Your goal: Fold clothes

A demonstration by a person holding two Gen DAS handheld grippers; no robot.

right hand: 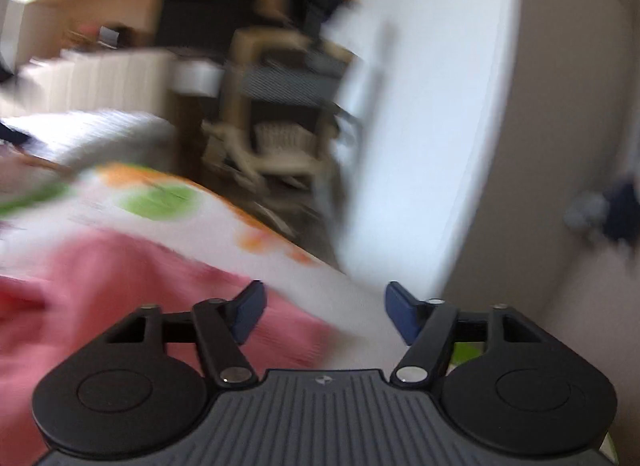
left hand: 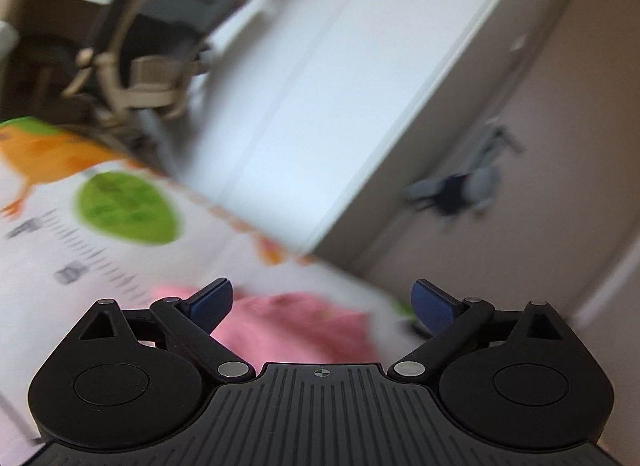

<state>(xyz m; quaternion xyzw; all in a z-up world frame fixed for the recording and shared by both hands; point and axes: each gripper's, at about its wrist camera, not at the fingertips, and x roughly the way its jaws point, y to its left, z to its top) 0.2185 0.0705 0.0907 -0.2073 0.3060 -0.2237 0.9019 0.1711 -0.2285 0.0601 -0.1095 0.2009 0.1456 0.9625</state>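
The left gripper (left hand: 322,304) and right gripper (right hand: 325,312) are both wide apart, holding nothing. Just past them, the pink cloth (right hand: 120,286) lies on the printed sheet (left hand: 48,258). It looks soft, light and floppy, so pinching an edge or corner seems best.

Left gripper (left hand: 322,304): black body, ribbed grey top plate with a small crosshair mark, silver pivot pins
Right gripper (right hand: 325,312): same build
Fingertips (left hand: 212,300): dark blue pads
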